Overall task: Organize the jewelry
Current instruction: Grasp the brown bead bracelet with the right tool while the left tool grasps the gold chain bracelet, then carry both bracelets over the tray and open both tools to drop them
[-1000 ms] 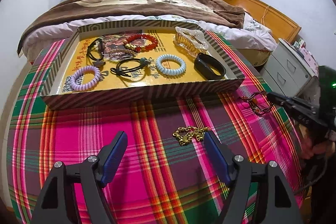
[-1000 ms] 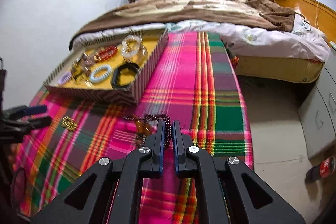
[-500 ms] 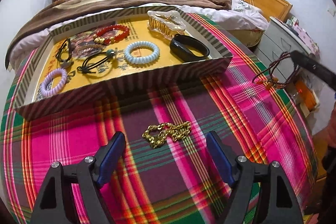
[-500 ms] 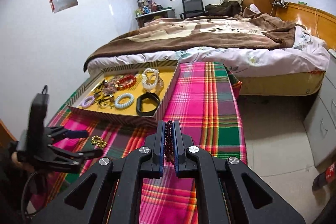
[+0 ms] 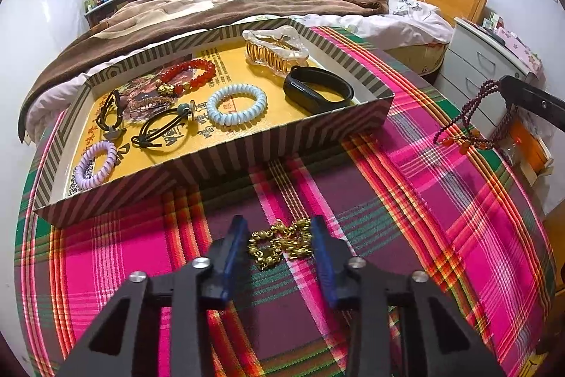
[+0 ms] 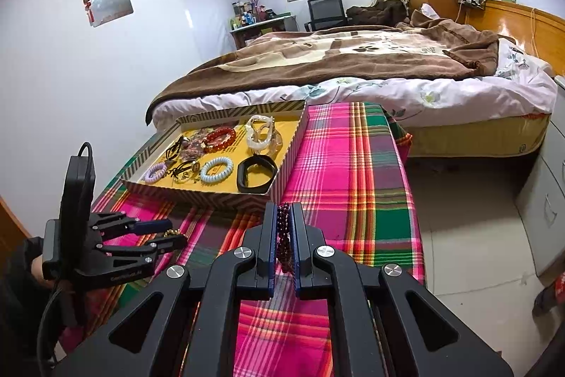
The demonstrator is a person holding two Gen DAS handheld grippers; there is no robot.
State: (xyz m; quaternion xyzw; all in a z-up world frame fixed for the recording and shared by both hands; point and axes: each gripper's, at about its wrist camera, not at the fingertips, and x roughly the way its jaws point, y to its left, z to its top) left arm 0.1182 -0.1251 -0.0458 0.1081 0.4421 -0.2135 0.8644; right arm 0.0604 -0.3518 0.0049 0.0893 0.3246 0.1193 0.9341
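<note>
Beside tray point(image 5: 226, 161): left tongs point(image 5: 279, 244) closing around gold chain point(image 5: 280, 244); right tongs point(image 6: 282, 237) gripping beads point(image 6: 282, 232).

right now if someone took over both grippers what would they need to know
Left gripper: jaws have just been closing around the gold chain on the plaid cloth; the chain lies between the pads, with gaps showing on both sides, not yet pinched.
Right gripper: shut on the dark red bead bracelet, held in the air to the right of the box.
Done: the striped box already holds the red bead bracelet, blue coil tie, purple coil tie, black band and clear hair claw.
Left: finish gripping the chain, then put both pieces into the box.
</note>
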